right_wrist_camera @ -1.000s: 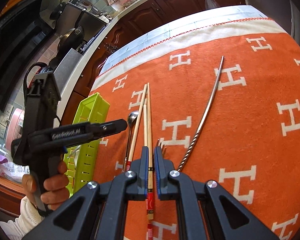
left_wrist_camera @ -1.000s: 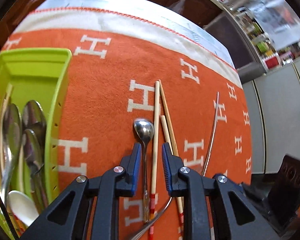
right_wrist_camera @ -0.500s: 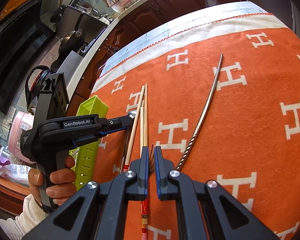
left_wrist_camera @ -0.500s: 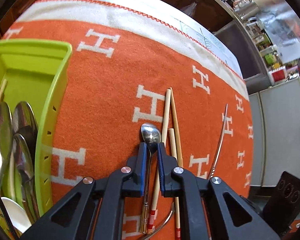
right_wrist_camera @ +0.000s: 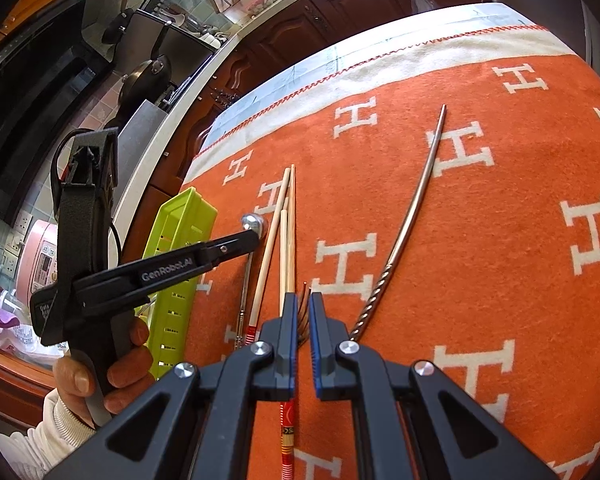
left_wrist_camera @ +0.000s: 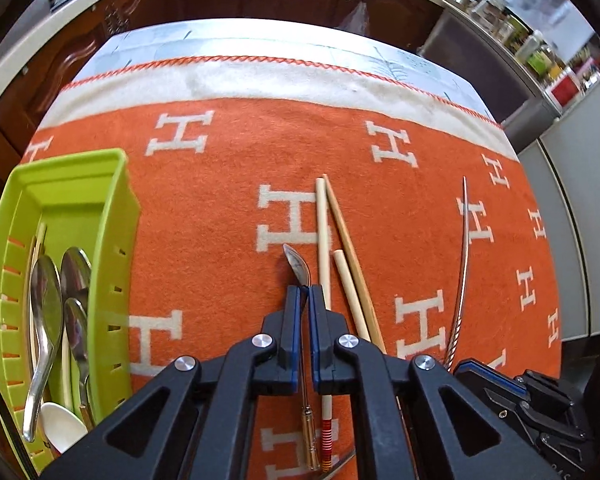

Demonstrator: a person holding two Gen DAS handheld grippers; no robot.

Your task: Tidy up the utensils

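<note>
My left gripper [left_wrist_camera: 305, 300] has pinched the spoon [left_wrist_camera: 298, 268] by its neck, left of the chopsticks [left_wrist_camera: 323, 240], for the tray [left_wrist_camera: 112, 216] at far left, while my right gripper [right_wrist_camera: 302, 312] clamps a fork [right_wrist_camera: 304, 308].

Orange blanket [left_wrist_camera: 220, 208], green tray [left_wrist_camera: 112, 216], chopsticks [left_wrist_camera: 323, 232], metal skewer [left_wrist_camera: 465, 248]

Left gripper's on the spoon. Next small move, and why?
Probably lift the spoon straight up, then carry it toward the green tray. The left gripper has its jaws closed on the spoon's neck, and the bowl is tipped on edge. Wooden chopsticks lie right beside it, so a straight lift should avoid dragging them. Other spoons already sit in the tray.
</note>
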